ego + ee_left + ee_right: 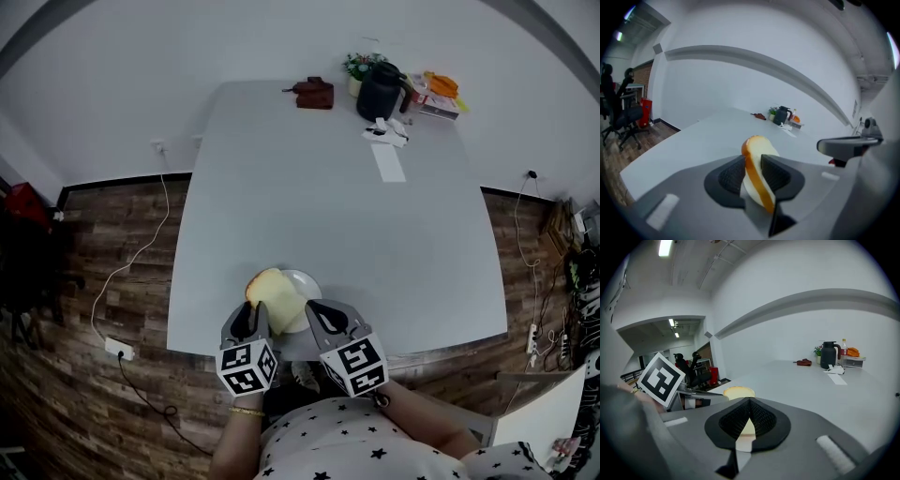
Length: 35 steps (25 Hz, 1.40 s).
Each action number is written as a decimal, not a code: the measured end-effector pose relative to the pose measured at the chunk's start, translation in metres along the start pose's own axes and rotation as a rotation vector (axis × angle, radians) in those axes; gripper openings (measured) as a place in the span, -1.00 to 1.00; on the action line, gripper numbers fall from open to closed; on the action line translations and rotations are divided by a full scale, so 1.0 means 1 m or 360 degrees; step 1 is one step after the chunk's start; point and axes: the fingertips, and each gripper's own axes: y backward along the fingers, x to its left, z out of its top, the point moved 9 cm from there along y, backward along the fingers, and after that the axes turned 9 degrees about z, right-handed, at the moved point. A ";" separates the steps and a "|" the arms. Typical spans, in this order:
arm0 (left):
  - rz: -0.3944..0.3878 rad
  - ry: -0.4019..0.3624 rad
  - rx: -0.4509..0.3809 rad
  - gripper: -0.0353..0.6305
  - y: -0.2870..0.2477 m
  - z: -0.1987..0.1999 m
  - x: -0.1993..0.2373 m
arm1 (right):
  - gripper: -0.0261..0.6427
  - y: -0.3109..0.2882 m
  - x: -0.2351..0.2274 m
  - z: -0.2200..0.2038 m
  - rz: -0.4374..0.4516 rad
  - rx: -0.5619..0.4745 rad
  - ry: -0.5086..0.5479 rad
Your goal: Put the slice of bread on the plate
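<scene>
The left gripper (251,321) is straddling the slice of bread (277,298) with jaws released, the slice leaning over the plate (306,278) near the surface (319,187) edge; the right gripper (324,321) is hovering clenched and empty; backing straight out is looking safest

The left gripper (251,311) and right gripper (320,310) were grey moulded plastic with black ribbed pads (732,176). Behind each set of jaws sat a white cube (247,367) printed with black square markers. The person wore a white top (356,448) dotted with black stars, and a gold bracelet (247,411) just behind the left tool.
</scene>
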 end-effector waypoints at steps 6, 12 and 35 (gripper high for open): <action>0.0143 -0.0087 0.0074 -0.56 -0.009 -0.009 0.010 | -0.93 -0.010 -0.001 0.003 0.0025 0.0011 0.0006; 0.0184 -0.0073 0.0056 -0.56 -0.006 -0.006 0.012 | -0.93 -0.017 -0.001 0.003 0.0073 0.0013 0.0016; 0.0176 -0.0073 -0.0087 -0.87 0.059 0.024 -0.013 | -0.93 -0.013 0.014 0.013 0.0247 -0.0066 0.0086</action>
